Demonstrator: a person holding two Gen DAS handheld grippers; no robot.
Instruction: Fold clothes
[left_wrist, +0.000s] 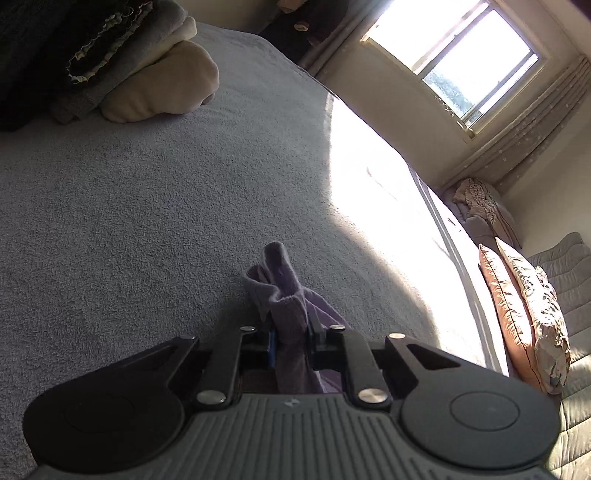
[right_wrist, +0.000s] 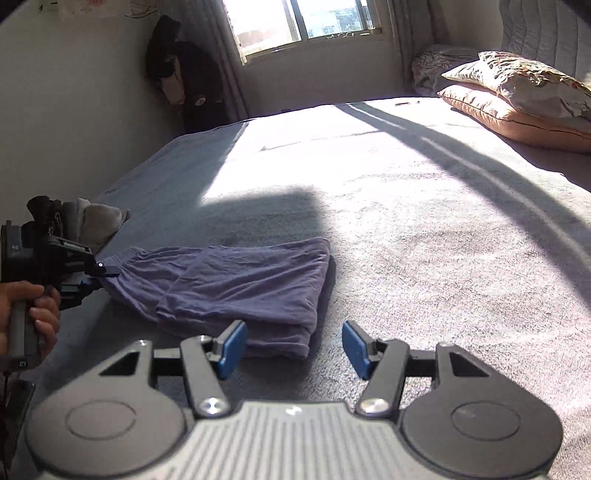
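Note:
A purple garment (right_wrist: 236, 284) lies partly folded on the grey bed cover (right_wrist: 424, 240). My left gripper (left_wrist: 291, 336) is shut on a bunched corner of the purple garment (left_wrist: 284, 295), lifting it a little off the bed; in the right wrist view the left gripper (right_wrist: 105, 275) grips the garment's left end. My right gripper (right_wrist: 293, 347) is open and empty, just above the bed at the garment's near right corner, its blue pads (right_wrist: 232, 349) apart.
A stack of folded clothes (left_wrist: 110, 62) sits at the bed's far left, and also shows in the right wrist view (right_wrist: 88, 221). Two pillows (right_wrist: 517, 99) lie at the head of the bed. A window (right_wrist: 299, 22) lights a bright patch across the cover.

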